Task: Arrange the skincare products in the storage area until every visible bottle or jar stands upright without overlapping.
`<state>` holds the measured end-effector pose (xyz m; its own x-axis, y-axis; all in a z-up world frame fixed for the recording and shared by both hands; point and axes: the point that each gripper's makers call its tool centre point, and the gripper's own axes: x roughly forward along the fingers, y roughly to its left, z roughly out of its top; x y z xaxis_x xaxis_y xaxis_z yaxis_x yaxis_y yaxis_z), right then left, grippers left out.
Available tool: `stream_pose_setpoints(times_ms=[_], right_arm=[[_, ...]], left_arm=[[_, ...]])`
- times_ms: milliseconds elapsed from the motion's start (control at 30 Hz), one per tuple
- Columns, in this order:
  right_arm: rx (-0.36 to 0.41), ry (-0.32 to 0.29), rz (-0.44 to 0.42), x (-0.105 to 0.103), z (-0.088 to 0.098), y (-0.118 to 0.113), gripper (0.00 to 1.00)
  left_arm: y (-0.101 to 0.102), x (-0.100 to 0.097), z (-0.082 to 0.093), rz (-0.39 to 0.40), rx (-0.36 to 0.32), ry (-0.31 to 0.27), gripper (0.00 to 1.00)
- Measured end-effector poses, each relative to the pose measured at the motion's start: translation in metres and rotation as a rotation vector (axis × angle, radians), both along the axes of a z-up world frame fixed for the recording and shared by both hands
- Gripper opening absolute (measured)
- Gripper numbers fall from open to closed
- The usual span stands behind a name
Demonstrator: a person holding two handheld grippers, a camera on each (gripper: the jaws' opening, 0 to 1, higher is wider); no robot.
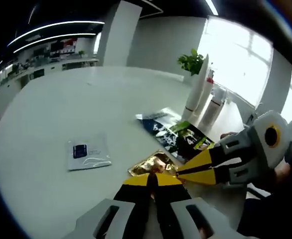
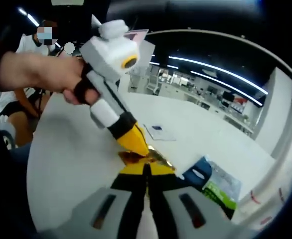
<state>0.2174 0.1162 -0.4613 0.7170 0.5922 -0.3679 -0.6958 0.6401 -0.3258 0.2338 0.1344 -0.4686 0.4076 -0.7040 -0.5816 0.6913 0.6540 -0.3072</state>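
Left gripper view: my left gripper (image 1: 153,175), jaws closed together, tips meeting the gold sachet (image 1: 153,163) at 6 o'clock on the white table (image 1: 61,109). My right gripper (image 1: 182,173) enters from 3 o'clock, jaws closed, tips at the same sachet; I cannot tell which one grips it. Dark-green packet (image 1: 178,135) just beyond. White sachet (image 1: 87,153) at 9 o'clock, apart. Three upright bottles (image 1: 202,97) at 2 o'clock, beside a potted plant (image 1: 191,62). Right gripper view: gold sachet (image 2: 141,157) at centre, a hand (image 2: 41,74) at 10 o'clock.
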Motion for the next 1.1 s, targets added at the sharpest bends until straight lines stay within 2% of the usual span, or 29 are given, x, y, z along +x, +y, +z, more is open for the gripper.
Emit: stream_pose_setpoints(times_ms=[233, 467, 600, 900, 1100], right_arm=[[0.018, -0.032, -0.002, -0.002, 0.008, 0.0, 0.01], [0.025, -0.05, -0.006, 0.0, 0.011, -0.003, 0.01], [0.027, -0.054, -0.009, 0.001, 0.013, -0.005, 0.01], [0.031, -0.071, 0.007, -0.001, 0.018, 0.001, 0.01], [0.037, -0.084, 0.009, -0.003, 0.021, 0.002, 0.01]], left_arm=[[-0.002, 0.001, 0.007, 0.001, -0.014, -0.019, 0.01], [0.009, 0.011, 0.006, 0.03, -0.013, -0.024, 0.02], [0.015, 0.019, 0.012, 0.061, -0.034, -0.044, 0.03], [0.032, 0.034, 0.015, 0.107, -0.025, -0.071, 0.1], [0.045, 0.046, 0.016, 0.146, -0.009, -0.088, 0.21]])
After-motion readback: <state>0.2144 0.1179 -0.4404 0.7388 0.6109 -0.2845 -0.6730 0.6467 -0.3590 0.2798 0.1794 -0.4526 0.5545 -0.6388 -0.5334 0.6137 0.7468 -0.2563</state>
